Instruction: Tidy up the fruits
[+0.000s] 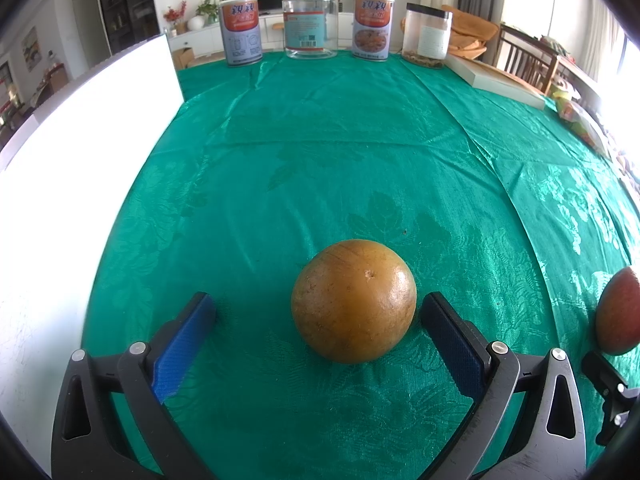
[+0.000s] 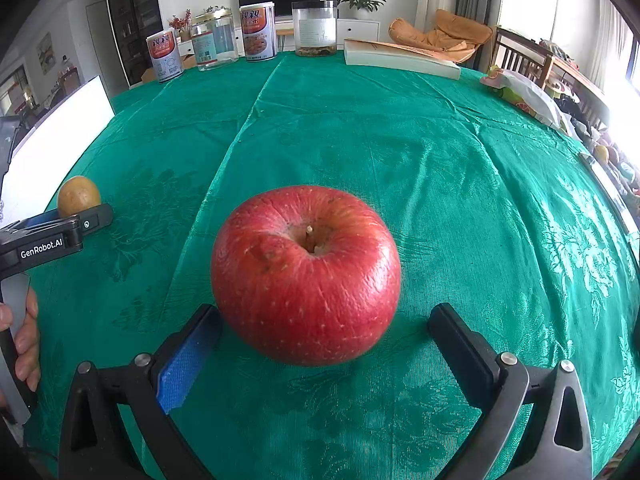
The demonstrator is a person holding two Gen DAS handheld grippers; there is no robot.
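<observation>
A brownish-yellow round fruit (image 1: 353, 300) sits on the green tablecloth between the fingers of my left gripper (image 1: 318, 312), which is open; the right finger is close to it, the left finger well apart. A red apple (image 2: 306, 274) sits between the fingers of my right gripper (image 2: 326, 322), which is open, its left finger near the apple's side. The apple shows at the right edge of the left wrist view (image 1: 619, 312). The yellow fruit (image 2: 78, 196) and the left gripper (image 2: 60, 228) show at the left of the right wrist view.
A white board (image 1: 80, 184) stands at the table's left. Two cans (image 1: 241, 31) (image 1: 372, 26) and two clear jars (image 1: 310, 22) (image 1: 426, 36) line the far edge. A flat box (image 2: 400, 58) and plastic bags (image 2: 528, 98) lie at the far right.
</observation>
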